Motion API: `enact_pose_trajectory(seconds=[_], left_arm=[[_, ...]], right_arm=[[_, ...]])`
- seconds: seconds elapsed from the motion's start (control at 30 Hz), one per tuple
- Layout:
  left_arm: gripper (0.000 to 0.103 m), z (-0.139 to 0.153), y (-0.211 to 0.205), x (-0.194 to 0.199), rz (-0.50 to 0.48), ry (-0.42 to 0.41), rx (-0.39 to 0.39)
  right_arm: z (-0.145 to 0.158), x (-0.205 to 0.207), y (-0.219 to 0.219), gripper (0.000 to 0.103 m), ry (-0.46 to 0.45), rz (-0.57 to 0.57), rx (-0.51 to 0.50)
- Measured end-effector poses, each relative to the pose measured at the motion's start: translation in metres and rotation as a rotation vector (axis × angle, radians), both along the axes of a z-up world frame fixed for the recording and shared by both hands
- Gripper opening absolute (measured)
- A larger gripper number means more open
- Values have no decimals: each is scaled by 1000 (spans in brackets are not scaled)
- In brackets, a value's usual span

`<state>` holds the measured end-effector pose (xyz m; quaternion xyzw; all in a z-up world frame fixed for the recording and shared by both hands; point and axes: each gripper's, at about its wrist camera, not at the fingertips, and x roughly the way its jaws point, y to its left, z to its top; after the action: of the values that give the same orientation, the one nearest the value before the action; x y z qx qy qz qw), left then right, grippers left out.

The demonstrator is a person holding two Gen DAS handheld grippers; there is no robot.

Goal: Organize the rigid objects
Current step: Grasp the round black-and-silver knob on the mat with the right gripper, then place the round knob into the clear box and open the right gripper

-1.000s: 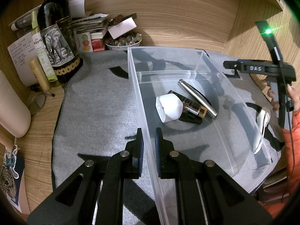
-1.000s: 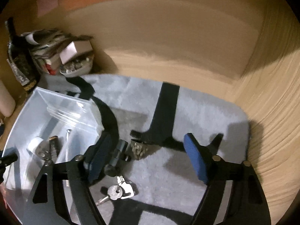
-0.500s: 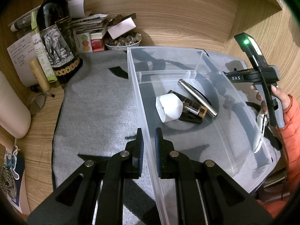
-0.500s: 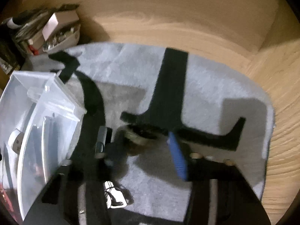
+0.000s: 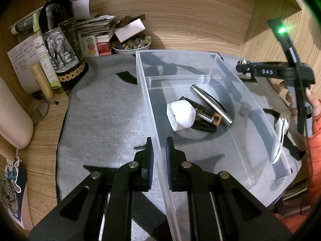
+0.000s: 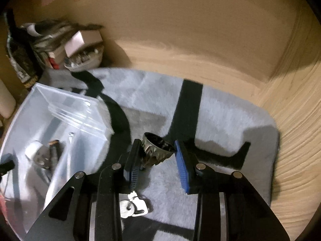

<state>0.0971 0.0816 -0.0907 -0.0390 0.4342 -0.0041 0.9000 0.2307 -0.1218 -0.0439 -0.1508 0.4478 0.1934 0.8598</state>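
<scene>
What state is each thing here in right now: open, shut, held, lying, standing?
Left gripper: shut on the clear plastic bin's near wall.
Clear plastic bin: open-topped, standing on the grey felt mat.
Right gripper: shut on the small dark metal cup.
Small dark metal cup: held, tilted.
White plug adapter: lying in the bin.
Silver metal tube: lying in the bin.
Keys: lying on the mat.
Dark wine bottle: standing upright.
</scene>
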Motion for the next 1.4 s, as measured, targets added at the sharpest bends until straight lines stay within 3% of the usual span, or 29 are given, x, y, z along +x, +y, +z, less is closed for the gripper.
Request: enact_pose_trajectory(seconds=[0.3, 0.73, 0.9, 1.4], left_arm=[[10, 1, 0, 0, 1, 2, 4], [10, 1, 1, 1, 0, 2, 9], [10, 1, 1, 1, -1, 2, 9], [10, 1, 1, 1, 0, 1, 9]], right_arm=[[44, -32, 17, 31, -110, 74, 44], [71, -81, 53, 31, -189, 215, 82], [60, -93, 68, 31, -158, 276, 65], [-13, -112, 96, 31, 26, 388, -54]])
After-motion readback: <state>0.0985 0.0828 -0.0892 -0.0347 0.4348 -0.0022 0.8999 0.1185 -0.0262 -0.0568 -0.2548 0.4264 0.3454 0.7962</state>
